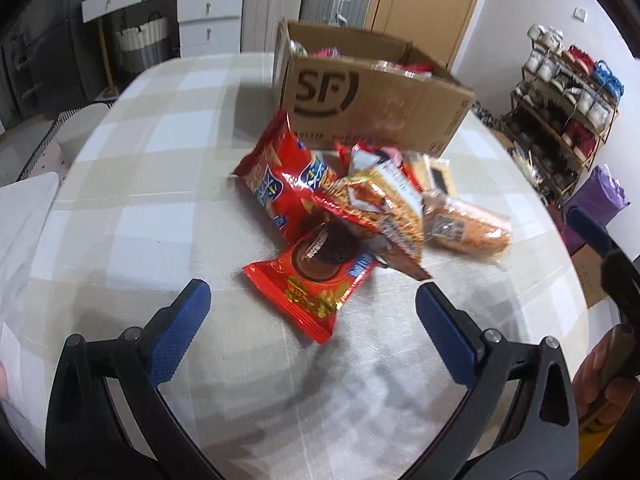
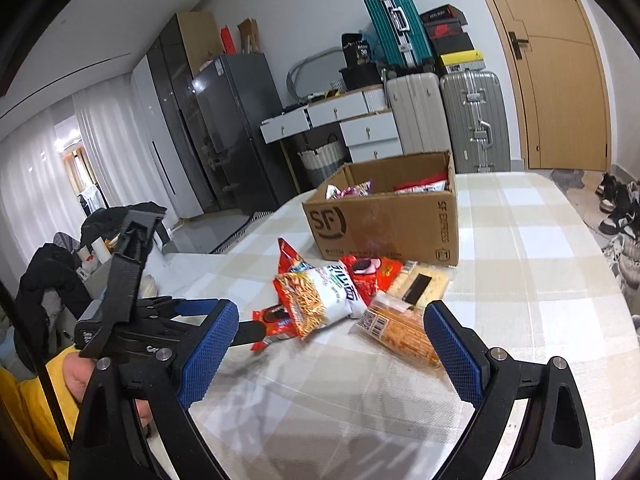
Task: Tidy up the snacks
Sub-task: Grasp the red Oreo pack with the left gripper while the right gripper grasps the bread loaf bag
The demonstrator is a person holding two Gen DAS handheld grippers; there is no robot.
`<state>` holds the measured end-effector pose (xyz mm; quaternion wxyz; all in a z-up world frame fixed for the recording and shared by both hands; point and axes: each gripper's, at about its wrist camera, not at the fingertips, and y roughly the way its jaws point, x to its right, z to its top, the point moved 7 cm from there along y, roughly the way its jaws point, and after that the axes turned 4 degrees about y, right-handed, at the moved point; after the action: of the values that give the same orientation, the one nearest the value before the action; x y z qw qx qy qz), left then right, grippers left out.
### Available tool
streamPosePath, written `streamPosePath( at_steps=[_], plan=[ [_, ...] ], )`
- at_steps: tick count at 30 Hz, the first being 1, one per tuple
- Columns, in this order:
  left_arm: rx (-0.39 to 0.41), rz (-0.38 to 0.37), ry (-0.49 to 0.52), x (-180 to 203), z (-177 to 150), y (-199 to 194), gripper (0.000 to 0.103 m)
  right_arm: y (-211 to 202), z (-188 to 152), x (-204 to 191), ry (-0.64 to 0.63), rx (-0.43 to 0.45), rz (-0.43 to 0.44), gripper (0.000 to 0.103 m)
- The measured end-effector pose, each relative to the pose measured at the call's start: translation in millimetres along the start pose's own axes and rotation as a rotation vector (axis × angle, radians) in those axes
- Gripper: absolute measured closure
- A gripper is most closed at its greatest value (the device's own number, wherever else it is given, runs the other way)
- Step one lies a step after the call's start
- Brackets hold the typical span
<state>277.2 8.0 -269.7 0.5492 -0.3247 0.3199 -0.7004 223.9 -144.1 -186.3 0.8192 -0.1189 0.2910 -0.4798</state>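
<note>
Heap of crinkled foil and plastic snack packets (image 1: 352,204), mostly red, one clear-wrapped orange bread roll (image 2: 404,330), lying flat and overlapping just before open brown cardboard box (image 2: 384,222) holding further packets

The left gripper (image 1: 312,292) hangs with jaws spread wide over a checked counter (image 1: 132,208), a red chocolate-pie packet (image 1: 310,284) between its blue pads. Behind, piled snacks (image 1: 360,196) lie beside a cardboard box (image 1: 372,100).

Showing matt brown cardboard on the SF box (image 1: 372,108), glossy crinkled plastic on the red cookie wrapper (image 1: 308,292), woven checked cloth on the tablecloth (image 1: 152,200).
</note>
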Motion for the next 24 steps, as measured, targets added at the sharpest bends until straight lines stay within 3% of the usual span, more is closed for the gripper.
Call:
streamPosePath(
  at_steps=[4,9,12,17,18,24],
  plan=[
    [-0.032,0.008,0.015,-4,8,27,0.001,14,-2,11,0.018,-0.019,0.001,0.008],
    [-0.057,-0.037,0.009,-9,13,51,0.004,30,-5,27,0.043,-0.057,-0.008,0.008],
    [-0.074,-0.076,0.022,-8,15,62,0.028,41,-8,35,0.046,-0.079,-0.012,0.008],
    [-0.066,-0.111,0.045,-7,16,68,0.047,57,-8,52,0.054,-0.115,-0.021,0.008],
    [-0.064,-0.114,0.051,-6,15,68,0.058,59,-9,53,0.053,-0.123,-0.026,0.008],
    [-0.063,-0.118,0.05,-15,13,69,0.058,71,-11,55,0.005,-0.165,-0.046,0.008]
  ],
)
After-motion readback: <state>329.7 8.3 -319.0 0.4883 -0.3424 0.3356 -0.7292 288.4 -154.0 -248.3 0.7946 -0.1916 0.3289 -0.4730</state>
